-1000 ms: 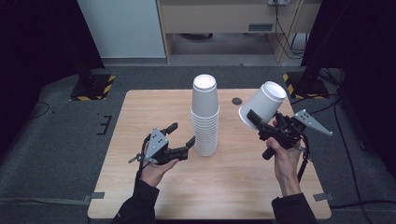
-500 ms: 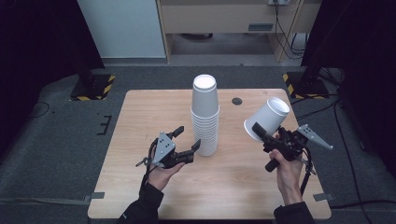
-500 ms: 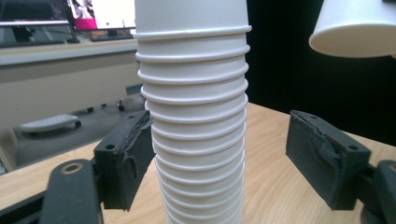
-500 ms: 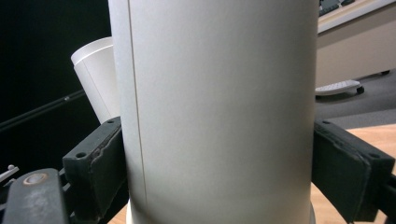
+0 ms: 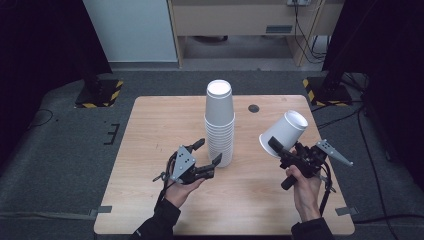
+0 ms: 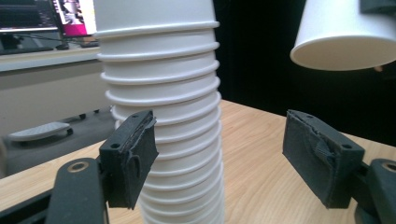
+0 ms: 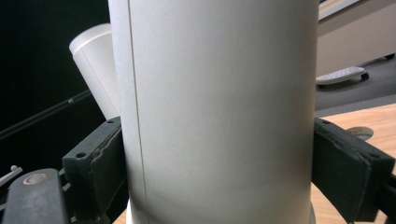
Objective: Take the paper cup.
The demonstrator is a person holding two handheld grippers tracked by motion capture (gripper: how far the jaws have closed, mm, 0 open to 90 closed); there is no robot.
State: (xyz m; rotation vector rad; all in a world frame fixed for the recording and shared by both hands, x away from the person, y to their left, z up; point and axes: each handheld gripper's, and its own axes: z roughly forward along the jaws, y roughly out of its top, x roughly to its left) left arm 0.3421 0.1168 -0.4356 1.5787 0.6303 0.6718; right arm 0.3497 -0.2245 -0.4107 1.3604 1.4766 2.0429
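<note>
Left gripper (image 5: 210, 152) sits at the foot of the stack (image 5: 219, 122), mid-table, jaws apart around its lowest cups, just been closing, one pad at the rims. Toward the right edge, right gripper (image 5: 284, 150) holds a cup (image 5: 284, 133) clamped, tilted, off the table (image 5: 150, 130).

a white paper cup (image 5: 284, 132) is held tilted, right of the upright cup stack (image 5: 219, 122).
</note>
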